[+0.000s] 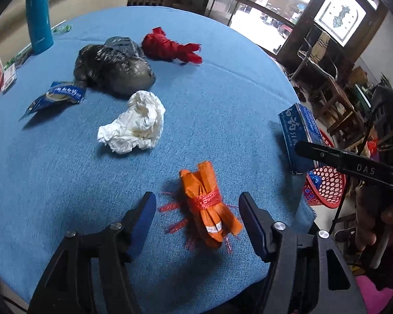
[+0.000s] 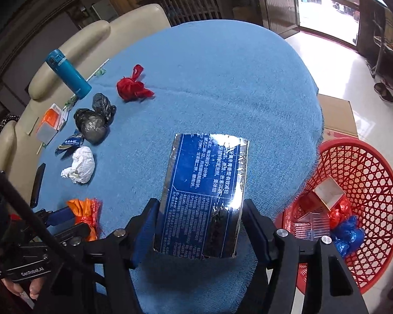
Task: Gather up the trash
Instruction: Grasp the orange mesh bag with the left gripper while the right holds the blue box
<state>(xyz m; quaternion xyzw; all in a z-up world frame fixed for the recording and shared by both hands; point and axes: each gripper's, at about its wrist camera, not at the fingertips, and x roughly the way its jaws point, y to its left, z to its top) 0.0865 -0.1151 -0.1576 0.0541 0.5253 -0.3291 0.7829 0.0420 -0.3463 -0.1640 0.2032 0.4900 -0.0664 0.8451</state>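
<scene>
While the left gripper (image 1: pixel 196 219) stands released around a soft, light orange bag bundle (image 1: pixel 209 206) at lower centre, best pinched at its string-tied waist, the right gripper (image 2: pixel 199 225) grasps a crinkly blue foil packet (image 2: pixel 204 196).

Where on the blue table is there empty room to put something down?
The far and right part of the blue tablecloth is bare, beyond the red bag and above the blue foil packet. The left side is crowded: black bag, white tissue, blue bottle.

Matt woven cloth (image 2: pixel 222 78) (blue) under a glossy foil packet (image 2: pixel 204 191); crumpled white paper (image 1: pixel 136 123).
</scene>
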